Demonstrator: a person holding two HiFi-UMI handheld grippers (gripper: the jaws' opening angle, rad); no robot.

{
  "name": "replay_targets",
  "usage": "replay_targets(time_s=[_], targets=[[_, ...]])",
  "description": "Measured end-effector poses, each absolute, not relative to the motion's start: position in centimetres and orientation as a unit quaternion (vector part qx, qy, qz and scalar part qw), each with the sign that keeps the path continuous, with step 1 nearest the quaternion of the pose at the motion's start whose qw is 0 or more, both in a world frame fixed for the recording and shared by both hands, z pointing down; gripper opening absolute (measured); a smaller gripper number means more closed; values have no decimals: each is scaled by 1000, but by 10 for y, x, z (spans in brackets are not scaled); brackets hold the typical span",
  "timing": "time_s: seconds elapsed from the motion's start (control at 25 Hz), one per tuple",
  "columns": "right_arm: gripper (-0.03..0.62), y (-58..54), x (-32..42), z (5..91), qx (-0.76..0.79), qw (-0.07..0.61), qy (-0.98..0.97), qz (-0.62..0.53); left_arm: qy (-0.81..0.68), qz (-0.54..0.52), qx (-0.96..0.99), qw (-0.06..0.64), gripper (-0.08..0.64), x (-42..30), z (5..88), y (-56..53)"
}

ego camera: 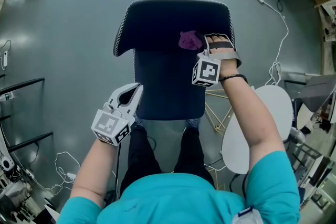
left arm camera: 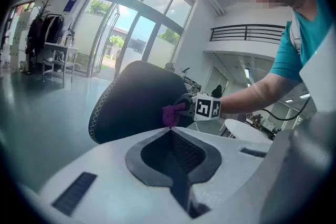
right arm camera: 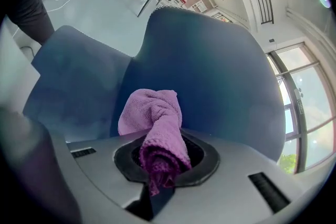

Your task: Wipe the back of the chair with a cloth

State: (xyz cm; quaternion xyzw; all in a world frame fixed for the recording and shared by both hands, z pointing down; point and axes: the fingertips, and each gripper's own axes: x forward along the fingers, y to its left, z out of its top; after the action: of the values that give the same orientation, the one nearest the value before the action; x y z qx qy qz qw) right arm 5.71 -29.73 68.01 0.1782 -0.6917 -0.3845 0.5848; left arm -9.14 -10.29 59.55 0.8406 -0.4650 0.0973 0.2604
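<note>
A: R gripper?
B: Right gripper (right arm camera: 161,162) jaws clamped on the purple microfibre cloth (right arm camera: 155,118). Its bunched end sticks out past the tips, against the dark blue chair back (right arm camera: 220,81) (front face, right part).
A: L?
B: Left gripper (left arm camera: 169,129) jaws together, nothing btwn, by the seat (ego camera: 168,94), apart from the cloth.
A: Room?
B: Glossy grey floor (ego camera: 63,34), white round table (ego camera: 262,123) on the right, glass doors (left arm camera: 126,34) beyond.
</note>
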Motion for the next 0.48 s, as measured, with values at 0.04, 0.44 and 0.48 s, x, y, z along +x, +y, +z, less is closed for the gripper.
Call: replay_targets(time_s=[0.04,0.44,0.48], targets=[[54,-297,62,680,178,588,-688,-387,-464,98,842,260,5,-88,595,-103],[54,-296,104,670,191,613,-657,-394,-450,101,849,256,5,-64,590,-100],[54,-295,110,670,192,617,-654,-394,-449,102,850,256,5,-61,590,-100]])
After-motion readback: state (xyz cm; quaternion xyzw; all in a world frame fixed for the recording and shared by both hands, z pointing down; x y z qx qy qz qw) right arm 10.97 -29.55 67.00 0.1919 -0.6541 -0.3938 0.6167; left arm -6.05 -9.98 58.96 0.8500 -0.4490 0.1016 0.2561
